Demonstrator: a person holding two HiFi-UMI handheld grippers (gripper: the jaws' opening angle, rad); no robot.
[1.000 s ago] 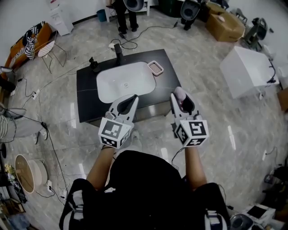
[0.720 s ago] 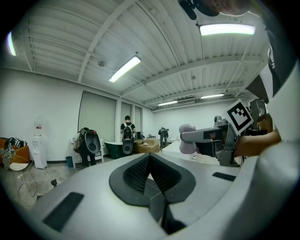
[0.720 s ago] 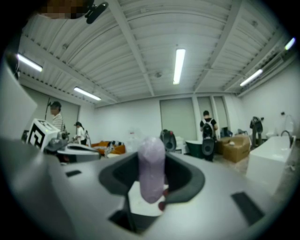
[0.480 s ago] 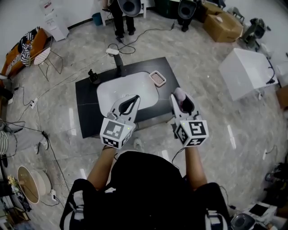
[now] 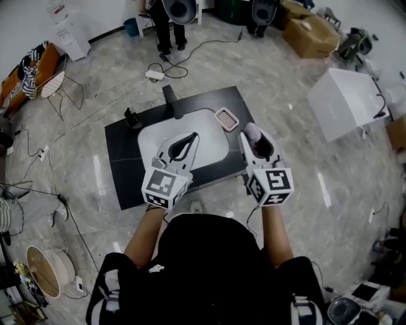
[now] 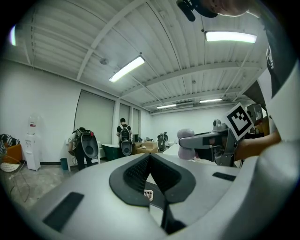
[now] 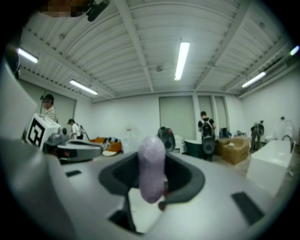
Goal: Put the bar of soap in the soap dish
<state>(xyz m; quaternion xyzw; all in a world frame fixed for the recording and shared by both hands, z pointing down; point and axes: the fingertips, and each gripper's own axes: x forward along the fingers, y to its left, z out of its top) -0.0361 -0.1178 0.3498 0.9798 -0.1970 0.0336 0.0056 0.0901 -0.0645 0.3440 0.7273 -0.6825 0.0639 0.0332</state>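
Observation:
A lilac bar of soap [image 5: 252, 130] stands upright at the tips of my right gripper [image 5: 255, 137], which is shut on it. In the right gripper view the soap [image 7: 152, 169] fills the space between the jaws. The pink-and-white soap dish [image 5: 226, 119] rests on the black table [image 5: 127, 171], at the white basin's [image 5: 209, 136] far right corner, just beyond and left of the soap. My left gripper [image 5: 191, 136] hovers over the basin with its jaws shut and empty [image 6: 149, 157]. In the left gripper view the soap [image 6: 187, 145] shows to the right.
A black faucet [image 5: 170, 95] and a small black object [image 5: 133, 118] stand on the table's far edge. A white box [image 5: 346, 101] sits to the right, with cardboard boxes [image 5: 311, 25] behind it. Cables [image 5: 152, 75] trail over the floor. People stand at the back [image 5: 162, 19].
The table and basin have slid down and closer in the head view, so both grippers now hang over the basin's front part. Neither grip has changed.

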